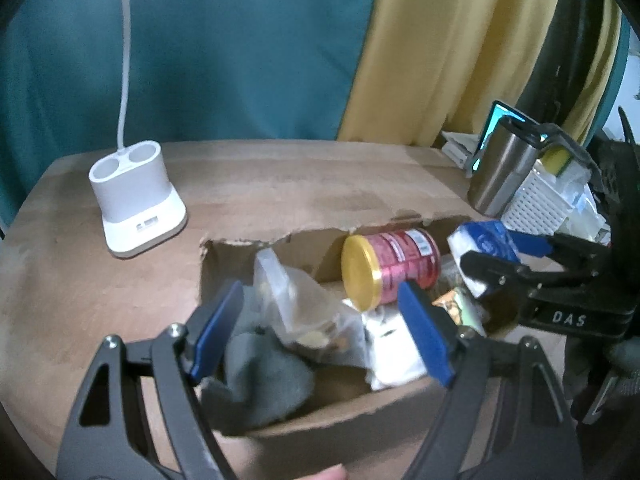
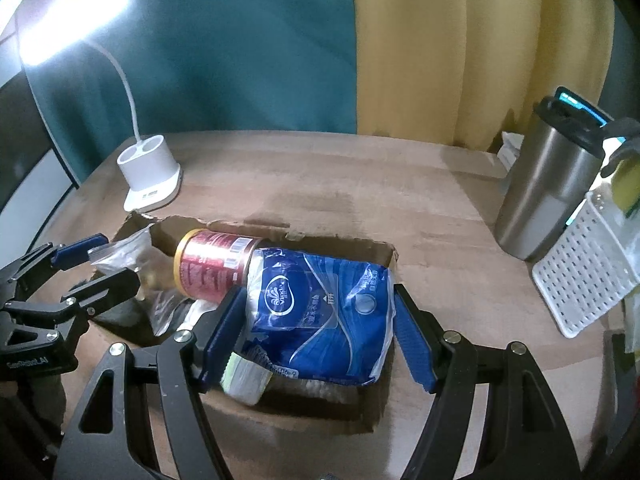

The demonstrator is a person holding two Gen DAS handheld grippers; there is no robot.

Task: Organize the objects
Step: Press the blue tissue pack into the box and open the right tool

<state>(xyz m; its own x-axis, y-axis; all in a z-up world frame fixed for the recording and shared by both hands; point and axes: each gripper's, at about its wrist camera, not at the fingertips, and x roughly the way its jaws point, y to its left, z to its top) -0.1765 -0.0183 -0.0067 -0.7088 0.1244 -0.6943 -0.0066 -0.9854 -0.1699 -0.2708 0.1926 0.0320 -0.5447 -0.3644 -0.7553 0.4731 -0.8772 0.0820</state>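
A torn cardboard box (image 1: 344,420) (image 2: 304,412) sits on the wooden table. In it lie a red can with a yellow lid (image 1: 390,268) (image 2: 216,266), a clear plastic bag (image 1: 304,312) (image 2: 124,256), a grey cloth (image 1: 264,372) and white packets (image 1: 394,350). My right gripper (image 2: 320,336) is wide open around a blue tissue pack (image 2: 320,312) (image 1: 486,246) over the box's right end, pads beside it. My left gripper (image 1: 324,332) is open over the box, around the clear bag, holding nothing. A white-green tube (image 2: 246,378) lies under the tissue pack.
A white lamp base (image 1: 136,200) (image 2: 150,172) stands at the back left. A steel tumbler (image 1: 502,170) (image 2: 544,192) and a white perforated basket (image 1: 538,204) (image 2: 580,272) stand at the right. Teal and yellow curtains hang behind the table.
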